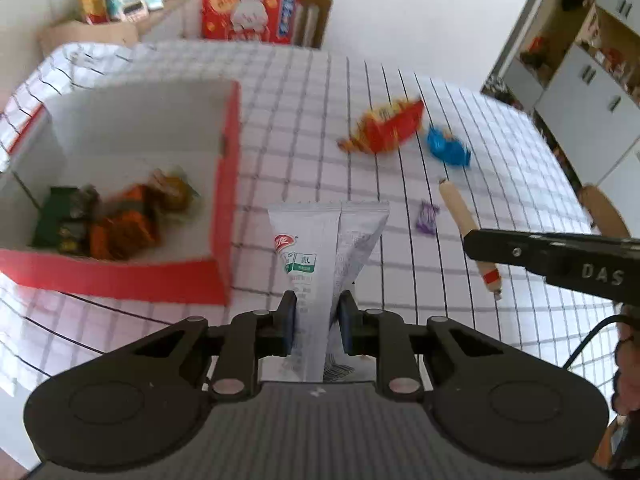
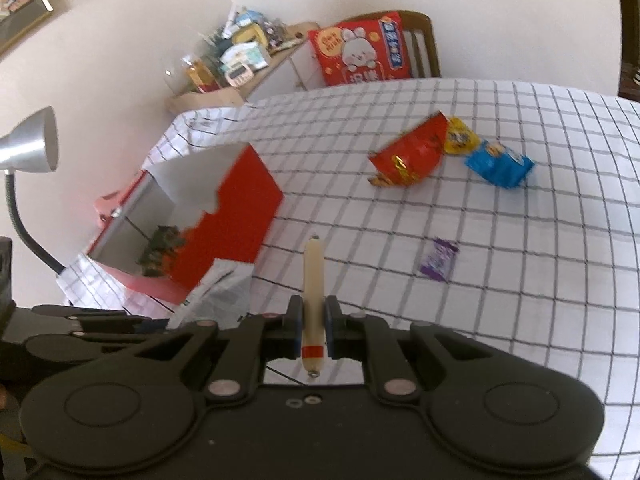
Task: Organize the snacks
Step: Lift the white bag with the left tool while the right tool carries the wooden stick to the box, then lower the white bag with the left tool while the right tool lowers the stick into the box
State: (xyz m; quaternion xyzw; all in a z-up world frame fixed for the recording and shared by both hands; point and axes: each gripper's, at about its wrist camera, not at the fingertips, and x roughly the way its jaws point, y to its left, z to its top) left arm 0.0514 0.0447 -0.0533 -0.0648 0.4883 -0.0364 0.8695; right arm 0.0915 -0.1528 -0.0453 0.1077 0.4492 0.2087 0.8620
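My left gripper [image 1: 318, 310] is shut on a white snack packet [image 1: 326, 240], held above the checked tablecloth just right of the red box [image 1: 224, 184]. The packet [image 2: 218, 292] also shows in the right wrist view. Several wrapped snacks [image 1: 120, 220] lie inside the box. My right gripper [image 2: 313, 320] is shut on a pale sausage stick [image 2: 313, 276] with a red band, lifted off the cloth. In the left wrist view the stick [image 1: 460, 212] pokes out from the right gripper's black finger. A red packet [image 2: 412, 152], a blue packet [image 2: 498, 164], a yellow packet [image 2: 460, 136] and a small purple candy [image 2: 438, 260] lie on the cloth.
The table's checked cloth [image 2: 520, 240] has bare room on the right. A red gift box [image 2: 360, 52] stands on a chair behind the table. A cluttered side shelf [image 2: 236, 60] and a silver desk lamp [image 2: 32, 148] are at the left. Cabinets [image 1: 580, 80] stand at the far right.
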